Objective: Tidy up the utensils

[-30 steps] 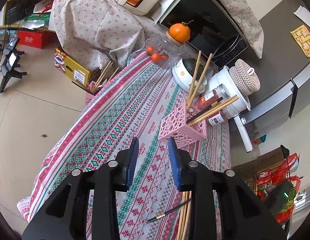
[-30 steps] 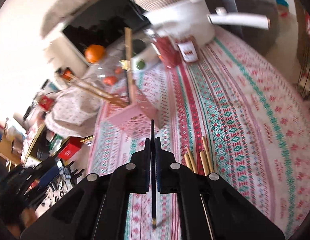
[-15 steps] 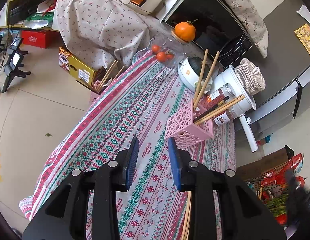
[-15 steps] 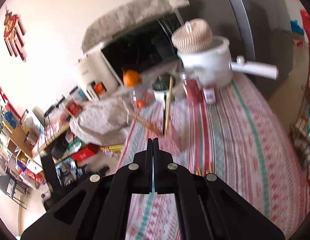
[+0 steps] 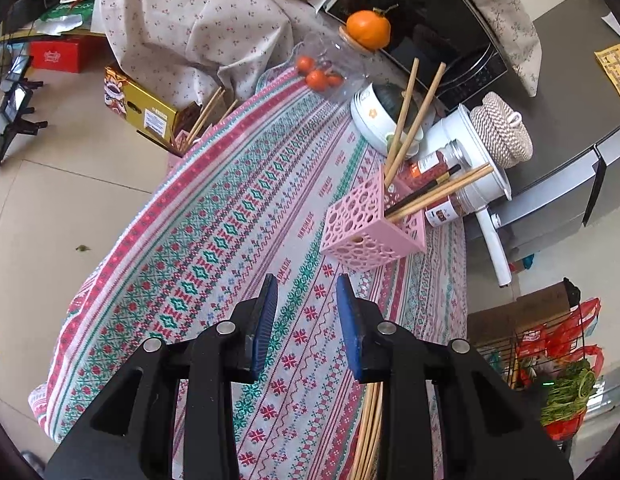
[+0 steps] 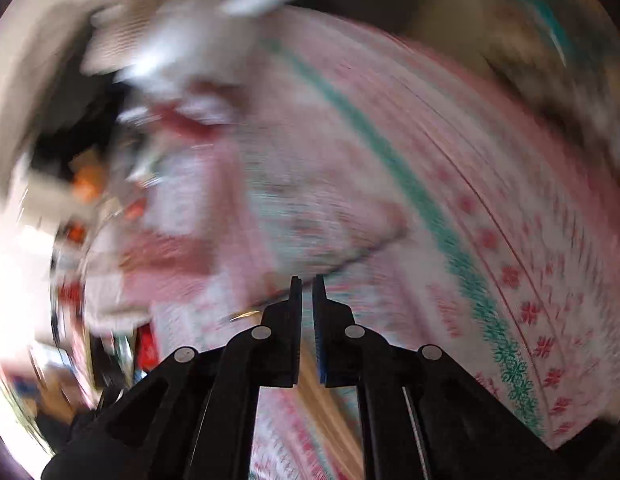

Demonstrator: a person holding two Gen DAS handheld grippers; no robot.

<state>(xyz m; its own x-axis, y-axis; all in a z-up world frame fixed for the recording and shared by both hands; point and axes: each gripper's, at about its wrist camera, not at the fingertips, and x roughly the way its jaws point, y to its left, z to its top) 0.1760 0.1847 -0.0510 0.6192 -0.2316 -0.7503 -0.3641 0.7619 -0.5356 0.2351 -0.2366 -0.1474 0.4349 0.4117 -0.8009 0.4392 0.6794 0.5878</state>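
Left wrist view: the left gripper (image 5: 305,292) is holding its jaws apart over the patterned bench (image 5: 213,240), gripping nothing; just beyond, the pink holder (image 5: 362,224) is carrying chopsticks (image 5: 414,120). The right gripper (image 6: 306,286) is opening its jaws slightly, nothing between them, everything beyond blurred.

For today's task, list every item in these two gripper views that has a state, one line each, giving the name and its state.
left gripper: open, nothing between its pads.
right gripper: jaws just starting to part, nothing between them.
pink holder: tilted on the tablecloth, chopsticks inside.
chopsticks in holder: leaning out at different angles.
loose chopsticks: lying flat beneath the left gripper.
jar: lying on its side, lid on.
white pot: topped by a woven lid.
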